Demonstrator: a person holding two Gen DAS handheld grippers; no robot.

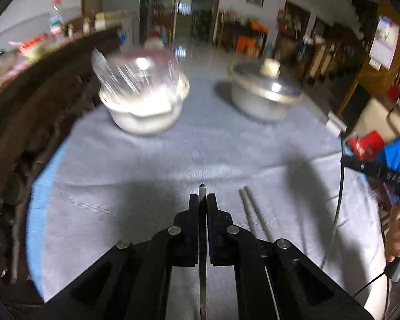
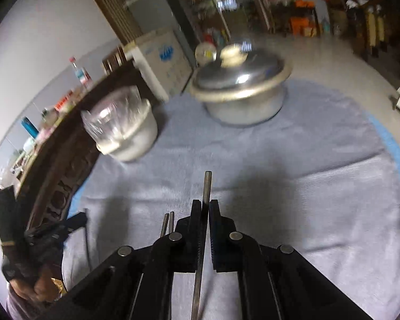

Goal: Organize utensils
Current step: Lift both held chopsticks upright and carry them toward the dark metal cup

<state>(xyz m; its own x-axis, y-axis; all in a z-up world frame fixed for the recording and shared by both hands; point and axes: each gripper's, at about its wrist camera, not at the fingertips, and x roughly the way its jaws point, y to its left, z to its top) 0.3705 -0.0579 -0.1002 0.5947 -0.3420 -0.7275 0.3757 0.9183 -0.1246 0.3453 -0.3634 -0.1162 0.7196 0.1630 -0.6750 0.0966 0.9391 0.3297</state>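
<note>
My left gripper (image 1: 202, 196) is shut on a flat metal utensil handle (image 1: 202, 240) whose pointed end sticks out past the fingertips. My right gripper (image 2: 206, 202) is shut on a round metal chopstick (image 2: 207, 186) that sticks out forward. Two metal chopsticks (image 1: 253, 213) lie on the grey cloth just right of the left gripper; they also show in the right wrist view (image 2: 167, 224), just left of the right gripper. A clear glass cup (image 1: 136, 72) stands in a white bowl (image 1: 146, 117) at the far left.
A lidded metal pot (image 1: 264, 90) stands at the far right of the round table, covered by a grey cloth (image 1: 173, 160). It also shows in the right wrist view (image 2: 242, 90). A dark wooden bench (image 1: 40, 93) runs along the table's left side.
</note>
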